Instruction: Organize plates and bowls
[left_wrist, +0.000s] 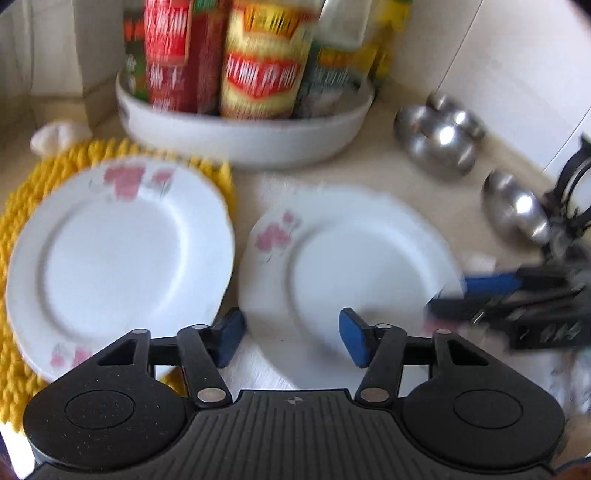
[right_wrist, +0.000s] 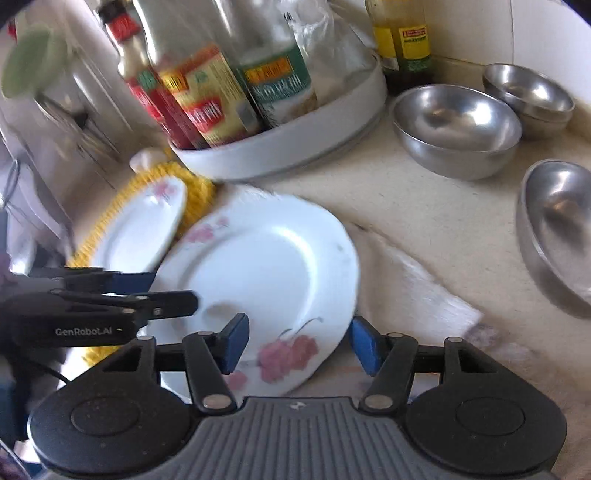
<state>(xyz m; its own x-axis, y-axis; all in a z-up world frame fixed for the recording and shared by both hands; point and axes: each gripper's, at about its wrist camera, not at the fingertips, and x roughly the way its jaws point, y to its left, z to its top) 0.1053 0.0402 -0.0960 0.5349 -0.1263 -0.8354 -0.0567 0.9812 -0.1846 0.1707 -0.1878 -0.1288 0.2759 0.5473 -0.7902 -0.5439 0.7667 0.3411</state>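
White floral porcelain plate (right_wrist: 266, 273) looks stiff, slick, breakable; best pinched at its thin rim. Both hand-held grippers, left (left_wrist: 291, 341) and right (right_wrist: 299, 343), stand part-open around its edges, gripping nothing.

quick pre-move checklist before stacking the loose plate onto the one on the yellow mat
1. Loose plate within reach of both grippers: ok, the left gripper and the right gripper sit at its near rim.
2. Plate gripped: not ok, both sets of jaws stand open, pads off the rim.
3. Target plate bare on top: ok.
4. Target seated on the yellow mat: ok.
5. Path between the two plates unobstructed: ok, their rims nearly meet.
6. Steel bowls out of the way: ok, off to the right.
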